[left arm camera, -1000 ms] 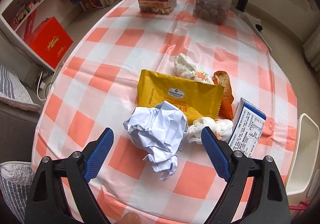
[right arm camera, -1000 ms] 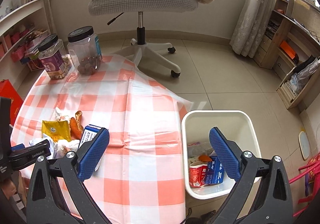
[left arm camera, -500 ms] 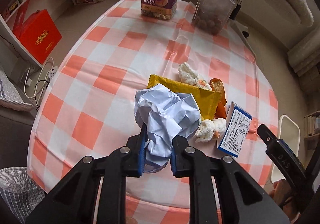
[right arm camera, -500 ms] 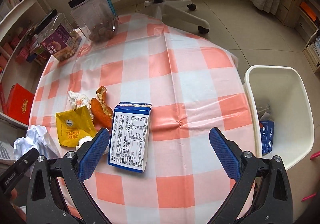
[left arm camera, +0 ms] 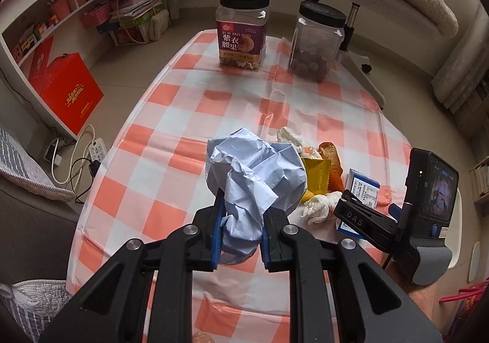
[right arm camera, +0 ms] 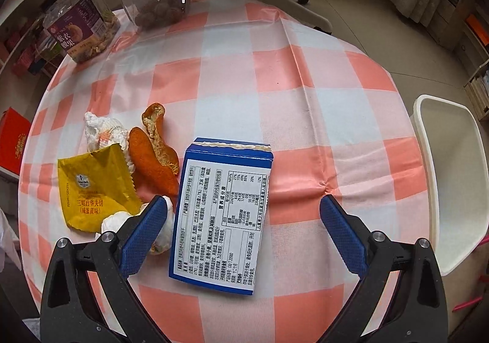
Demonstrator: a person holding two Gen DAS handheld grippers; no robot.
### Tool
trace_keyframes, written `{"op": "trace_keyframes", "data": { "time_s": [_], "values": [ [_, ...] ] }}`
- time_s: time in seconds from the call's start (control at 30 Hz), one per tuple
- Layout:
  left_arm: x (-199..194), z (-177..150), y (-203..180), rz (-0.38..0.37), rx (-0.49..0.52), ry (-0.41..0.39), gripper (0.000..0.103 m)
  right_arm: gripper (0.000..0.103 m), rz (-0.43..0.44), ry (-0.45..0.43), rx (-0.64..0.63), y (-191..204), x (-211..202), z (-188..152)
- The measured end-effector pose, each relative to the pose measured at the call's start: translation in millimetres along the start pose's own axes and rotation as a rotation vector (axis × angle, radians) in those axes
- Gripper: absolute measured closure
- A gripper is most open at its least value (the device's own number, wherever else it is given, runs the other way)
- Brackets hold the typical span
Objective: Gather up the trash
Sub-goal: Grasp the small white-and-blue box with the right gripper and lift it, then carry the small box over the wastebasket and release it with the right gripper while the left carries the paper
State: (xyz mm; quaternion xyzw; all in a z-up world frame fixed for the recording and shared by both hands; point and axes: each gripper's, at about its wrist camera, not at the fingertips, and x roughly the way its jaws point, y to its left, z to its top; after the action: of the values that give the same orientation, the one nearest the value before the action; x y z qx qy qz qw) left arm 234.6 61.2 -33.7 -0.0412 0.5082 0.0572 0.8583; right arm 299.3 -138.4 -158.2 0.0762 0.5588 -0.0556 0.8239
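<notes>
Left gripper (left arm camera: 239, 231) clamps a crumpled pale-blue paper ball (left arm camera: 255, 179) above the checked tablecloth (left arm camera: 189, 116); only the right gripper's (right arm camera: 241, 233) view, fingers spread, shows the blue carton's (right arm camera: 221, 214) nutrition panel and white bin (right arm camera: 452, 178). Jar (left arm camera: 241, 29) reads "ZI YI YAO GUO".

Box (right arm camera: 220, 214) lies right of peel (right arm camera: 154, 159) and wrapper (right arm camera: 96, 187); 2 jars (right arm camera: 78, 19) behind

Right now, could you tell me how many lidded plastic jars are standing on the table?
2: the purple-labelled jar at the far edge of the table, and the clear jar just right of it. None seems hidden.
</notes>
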Motion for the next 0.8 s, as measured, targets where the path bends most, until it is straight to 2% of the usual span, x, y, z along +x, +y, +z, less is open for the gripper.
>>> {"op": "trace_keyframes", "data": {
  "time_s": [0.03,0.13,0.17,0.2,0.3,0.47,0.8],
  "values": [
    [-0.8,0.2,1.1,0.0,0.0,-0.003,0.084,0.009,0.006,0.003,0.005,-0.9,2.5,0.0],
    [-1.7,1.4,5.7,0.007,-0.004,-0.012,0.084,0.028,0.031,0.017,0.03,-4.3,8.3,1.1],
    [-1.4,1.7,7.1,0.009,-0.005,-0.013,0.084,0.042,0.026,0.01,0.033,-5.2,6.8,1.5],
    [-1.1,1.9,8.6,0.009,-0.008,-0.012,0.084,0.049,0.029,0.002,0.03,-5.1,4.1,2.0],
    [1.2,2.5,10.8,0.011,-0.016,-0.008,0.084,0.05,0.086,-0.014,0.032,-4.8,-8.6,2.6],
    [-2.9,3.9,9.0,0.003,-0.027,-0.028,0.084,0.05,0.159,-0.098,-0.008,-1.3,-50.6,4.1],
    [-14.2,4.7,-7.8,0.002,-0.009,-0.082,0.084,0.05,0.204,-0.278,-0.096,-4.9,-124.7,-4.9]
  ]
}}
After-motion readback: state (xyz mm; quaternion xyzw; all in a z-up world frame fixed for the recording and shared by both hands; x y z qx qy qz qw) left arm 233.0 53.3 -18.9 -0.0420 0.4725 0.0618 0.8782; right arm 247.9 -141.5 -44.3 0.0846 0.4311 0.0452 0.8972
